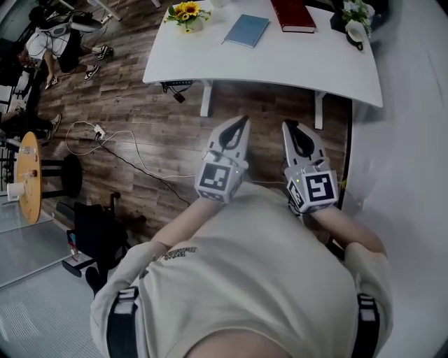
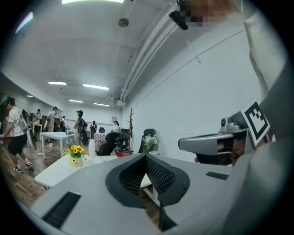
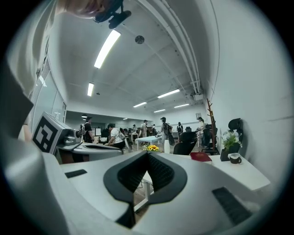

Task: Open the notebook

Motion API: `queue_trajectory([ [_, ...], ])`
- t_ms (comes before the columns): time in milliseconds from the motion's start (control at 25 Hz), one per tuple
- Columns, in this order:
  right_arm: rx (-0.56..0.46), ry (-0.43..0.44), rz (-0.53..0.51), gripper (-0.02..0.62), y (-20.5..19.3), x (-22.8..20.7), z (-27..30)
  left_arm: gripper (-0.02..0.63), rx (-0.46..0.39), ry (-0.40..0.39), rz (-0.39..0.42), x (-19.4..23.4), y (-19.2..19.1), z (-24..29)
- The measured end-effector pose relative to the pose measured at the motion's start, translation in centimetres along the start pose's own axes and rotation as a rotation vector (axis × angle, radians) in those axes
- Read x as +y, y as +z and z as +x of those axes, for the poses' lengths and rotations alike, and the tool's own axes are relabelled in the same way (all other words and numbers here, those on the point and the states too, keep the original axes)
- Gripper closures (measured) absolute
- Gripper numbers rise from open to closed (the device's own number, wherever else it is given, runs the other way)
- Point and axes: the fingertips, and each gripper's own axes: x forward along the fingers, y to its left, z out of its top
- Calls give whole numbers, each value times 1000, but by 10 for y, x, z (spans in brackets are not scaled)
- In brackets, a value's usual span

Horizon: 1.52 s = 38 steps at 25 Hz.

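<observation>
A blue notebook [image 1: 246,30] lies closed on the white table [image 1: 280,59] ahead of me, with a dark red book [image 1: 292,14] lying closed to its right. Both grippers hang side by side over the wooden floor, short of the table's near edge. My left gripper [image 1: 241,121] is shut with nothing in it, its jaws meeting at the tip [image 2: 146,157]. My right gripper [image 1: 288,126] is likewise shut and empty [image 3: 148,153]. The red book [image 3: 200,156] shows in the right gripper view and again [image 2: 124,154] in the left gripper view.
A vase of sunflowers [image 1: 186,12] stands at the table's left end, a potted plant [image 1: 355,10] and a cup [image 1: 355,31] at its right end. Cables [image 1: 105,136] trail over the floor. A round wooden table [image 1: 28,175] and a person [image 1: 52,45] are far left. A white wall runs along the right.
</observation>
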Motion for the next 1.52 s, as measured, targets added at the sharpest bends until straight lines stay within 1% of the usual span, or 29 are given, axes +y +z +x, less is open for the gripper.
queue_trajectory([
  [160, 20, -21, 14, 592, -10, -15, 24, 604, -9, -29, -4, 14, 1, 30],
  [360, 47, -39, 32, 592, -16, -32, 60, 604, 20, -47, -17, 44, -6, 61],
  [560, 92, -35, 46, 592, -24, -43, 109, 604, 49, -54, -24, 80, -10, 93],
  [760, 122, -44, 48, 592, -22, -55, 164, 604, 69, -78, -42, 122, -10, 130],
  [960, 153, -73, 54, 592, -21, -78, 221, 604, 81, -108, -58, 164, -6, 174],
  [1200, 188, -108, 46, 592, -14, -96, 289, 604, 104, -160, -65, 215, -1, 225],
  [1400, 198, -146, 38, 592, -6, -111, 327, 604, 103, -196, -60, 247, 7, 255],
  [1520, 214, -157, 46, 592, -6, -119, 340, 604, 116, -201, -57, 259, 7, 270],
])
